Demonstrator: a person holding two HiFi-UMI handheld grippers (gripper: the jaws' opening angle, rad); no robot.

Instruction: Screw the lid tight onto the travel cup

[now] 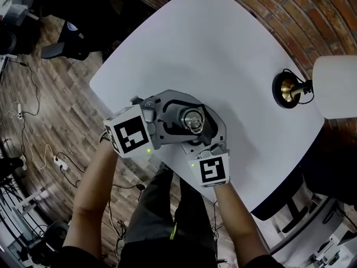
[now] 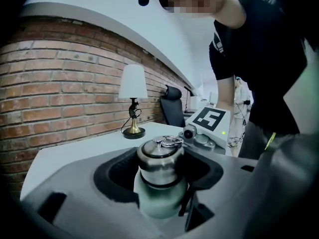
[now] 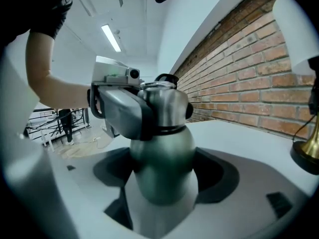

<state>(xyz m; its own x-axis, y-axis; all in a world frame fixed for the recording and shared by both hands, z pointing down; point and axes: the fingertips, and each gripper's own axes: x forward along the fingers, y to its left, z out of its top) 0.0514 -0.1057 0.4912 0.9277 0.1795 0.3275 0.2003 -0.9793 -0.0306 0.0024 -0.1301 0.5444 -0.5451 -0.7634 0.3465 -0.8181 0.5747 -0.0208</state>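
Observation:
The travel cup stands near the front edge of the white table [image 1: 223, 43], its steel lid [image 1: 193, 120] with a ring on top. My left gripper [image 1: 195, 121] reaches in from the left and is shut on the lid [image 2: 158, 156], its pads around the lid's sides [image 3: 167, 103]. My right gripper [image 1: 202, 146] comes from the near side and is shut on the pale green cup body [image 3: 162, 166], below the lid. The cup body [image 2: 160, 198] is upright on the table. The right gripper's marker cube [image 2: 210, 119] shows just behind the cup.
A lamp with a white shade [image 1: 334, 85] and brass base [image 1: 287, 90] stands at the table's right end, by the brick wall [image 2: 65, 88]. An office chair [image 2: 173, 111] is beyond the table. The table's front edge runs right under both grippers.

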